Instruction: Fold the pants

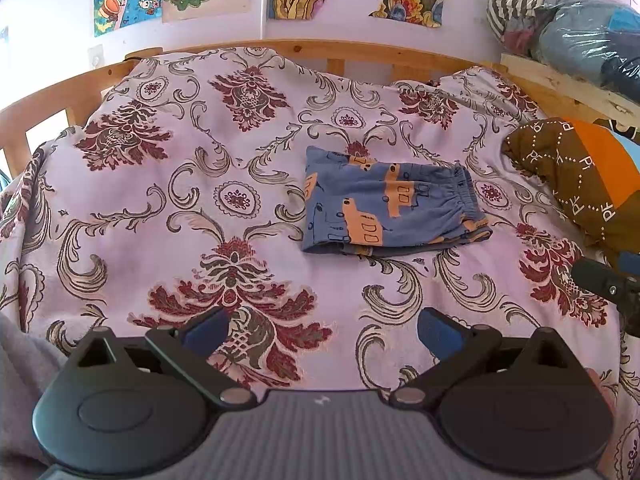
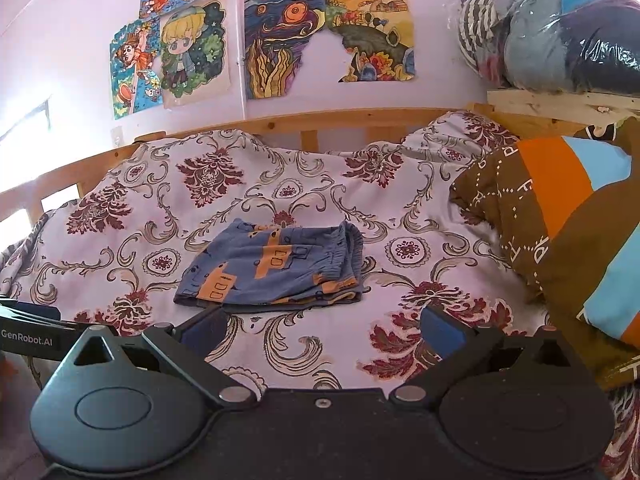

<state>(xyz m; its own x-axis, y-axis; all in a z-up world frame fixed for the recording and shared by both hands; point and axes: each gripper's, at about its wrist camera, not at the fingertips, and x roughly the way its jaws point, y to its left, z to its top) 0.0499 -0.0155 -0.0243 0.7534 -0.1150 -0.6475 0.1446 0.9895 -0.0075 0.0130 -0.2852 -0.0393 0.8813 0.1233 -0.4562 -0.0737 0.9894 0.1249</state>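
Observation:
The blue pants (image 1: 384,204) with orange truck prints lie folded into a small flat rectangle on the floral bedspread (image 1: 200,184), waistband to the right. They also show in the right wrist view (image 2: 276,268). My left gripper (image 1: 323,330) is open and empty, held above the bedspread well short of the pants. My right gripper (image 2: 324,328) is open and empty, just in front of the pants' near edge. Part of the right gripper shows at the right edge of the left wrist view (image 1: 612,284).
A brown, orange and blue quilt (image 2: 560,232) is bunched at the right. A wooden bed rail (image 2: 320,120) runs along the back under a wall of drawings. A plastic-wrapped bundle (image 2: 560,32) sits on a wooden shelf at the upper right.

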